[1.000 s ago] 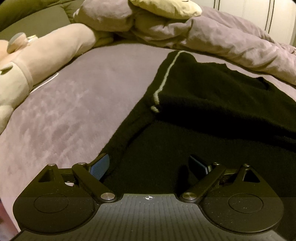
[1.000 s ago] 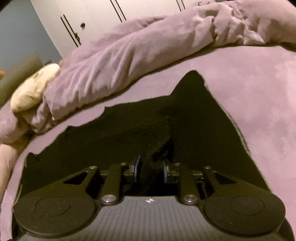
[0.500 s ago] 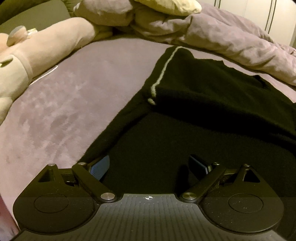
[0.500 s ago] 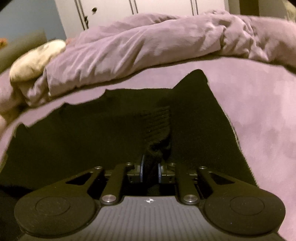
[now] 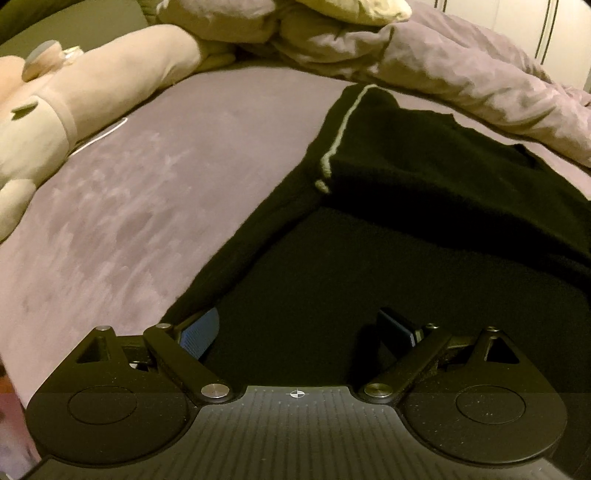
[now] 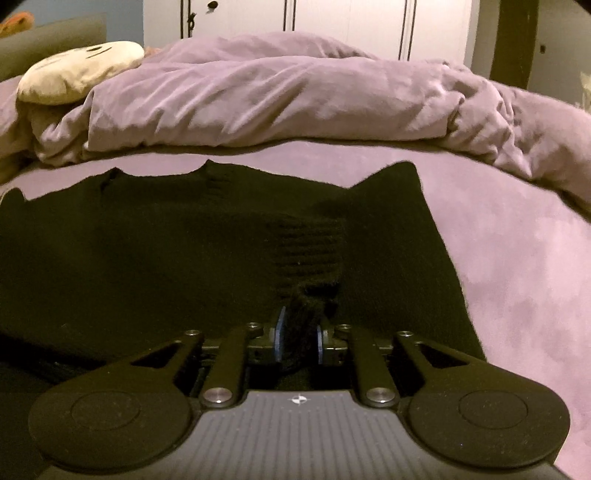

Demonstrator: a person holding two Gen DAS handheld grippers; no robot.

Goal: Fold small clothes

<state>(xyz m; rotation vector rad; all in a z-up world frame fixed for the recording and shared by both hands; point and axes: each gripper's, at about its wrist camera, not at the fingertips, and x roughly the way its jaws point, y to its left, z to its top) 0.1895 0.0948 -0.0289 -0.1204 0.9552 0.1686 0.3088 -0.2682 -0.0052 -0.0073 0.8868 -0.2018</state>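
A black knit sweater (image 5: 424, 229) lies spread on the purple bed sheet (image 5: 147, 206), with one sleeve folded across its body and a pale stripe (image 5: 341, 136) along that sleeve's edge. My left gripper (image 5: 299, 328) is open, its fingers wide apart low over the sweater's near left edge, holding nothing. In the right wrist view the sweater (image 6: 166, 251) fills the middle. My right gripper (image 6: 298, 338) is shut on a bunched ribbed part of the sweater, lifted slightly off the fabric below.
A rumpled purple duvet (image 6: 295, 99) lies along the far side of the bed. A pale plush toy (image 5: 74, 99) lies at the left, a cream cushion (image 6: 77, 70) at the back. White wardrobe doors (image 6: 332, 22) stand behind.
My right gripper has swung with the pinched sweater part, drawing it across the body. My left gripper has stayed open and shifted slightly over the sweater's edge.
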